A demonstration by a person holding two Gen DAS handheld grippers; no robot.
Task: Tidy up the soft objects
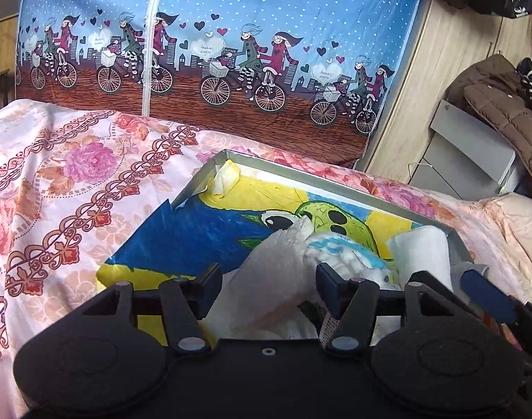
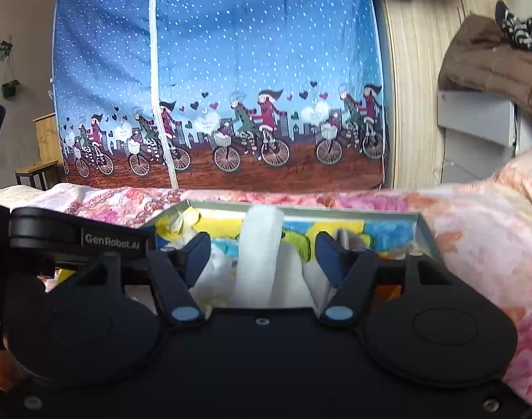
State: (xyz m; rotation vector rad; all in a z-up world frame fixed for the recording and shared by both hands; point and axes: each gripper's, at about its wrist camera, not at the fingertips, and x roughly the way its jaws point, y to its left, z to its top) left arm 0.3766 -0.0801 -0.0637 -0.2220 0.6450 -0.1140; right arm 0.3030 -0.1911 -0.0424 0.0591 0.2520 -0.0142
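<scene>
White rolled towel (image 2: 260, 244), shallow grey tray (image 2: 335, 212)

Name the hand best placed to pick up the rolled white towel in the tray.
Right, probably: its open tool already straddles the rolled white towel. The left tool faces crumpled white paper.

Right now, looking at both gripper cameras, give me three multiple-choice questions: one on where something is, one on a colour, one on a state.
1. Where does the tray rest?
A. on the floral bedspread
B. on a wooden stool
C. on the floor

2. What colour is the rolled cloth between the right gripper fingers?
A. red
B. white
C. black

3. How do the left gripper jaws stand?
A. shut tight
B. open
C. out of view

Answers: 1 A, pink floral fabric surrounds the tray. 2 B, the roll is plain white. 3 B, a wide gap separates the jaws.
</scene>
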